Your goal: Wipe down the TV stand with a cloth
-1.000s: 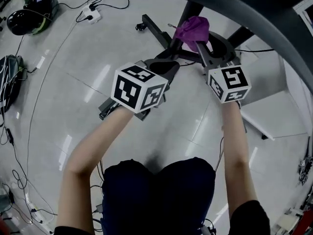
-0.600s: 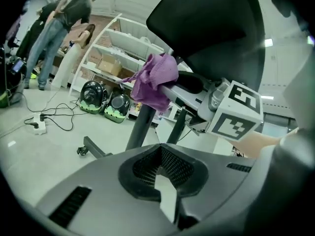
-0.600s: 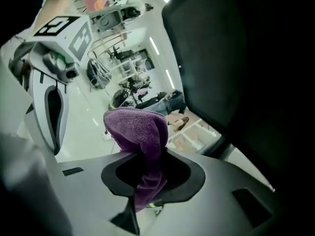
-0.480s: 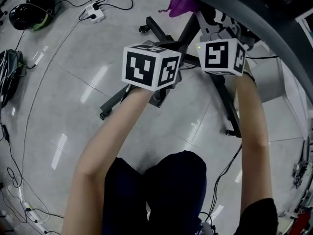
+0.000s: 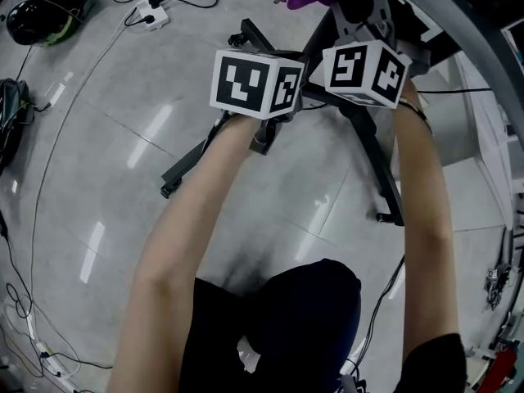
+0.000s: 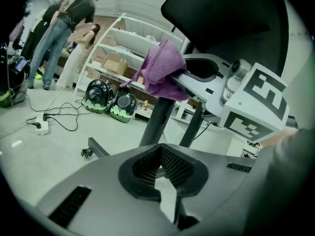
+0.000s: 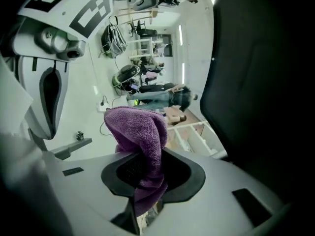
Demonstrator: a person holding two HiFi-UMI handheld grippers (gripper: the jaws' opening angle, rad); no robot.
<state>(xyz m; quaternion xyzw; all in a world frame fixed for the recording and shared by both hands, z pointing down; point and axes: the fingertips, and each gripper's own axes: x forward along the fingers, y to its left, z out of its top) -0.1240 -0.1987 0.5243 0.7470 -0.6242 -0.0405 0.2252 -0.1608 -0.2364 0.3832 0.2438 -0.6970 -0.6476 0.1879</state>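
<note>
**Purple cloth held up to the top of a TV stand, ready to wipe**

A person looks down at two outstretched arms, each holding a hand-operated claw. The right gripper (image 7: 145, 168) is clamped on a purple cloth (image 7: 140, 132), which bunches upward out of the jaws in a soft fold. The left gripper (image 6: 160, 154) has its jaws together with nothing between them, and sits just left of the right one.

The cloth is at the far end of the scene, high on the TV stand (image 5: 196, 158), close to where the black posts (image 6: 156, 122) meet the dark screen (image 7: 256, 82). Whether it is touching the stand cannot be told. The stand's black legs spread across a pale tiled floor (image 5: 123, 97) below the arms, and small wheels show at their ends.

The wipe seems to be only starting, at the top. To do it well, the loose fold should probably be pressed flat against a post, not dabbed with the tip, and drawn down its length in slow, overlapping strokes. The clamp needs to be firm, since a bunched cloth can pull free under drag. Because the stand is on wheels, it may roll when pushed. The empty left claw could brace a post, or otherwise keep clear of the screen.
</note>
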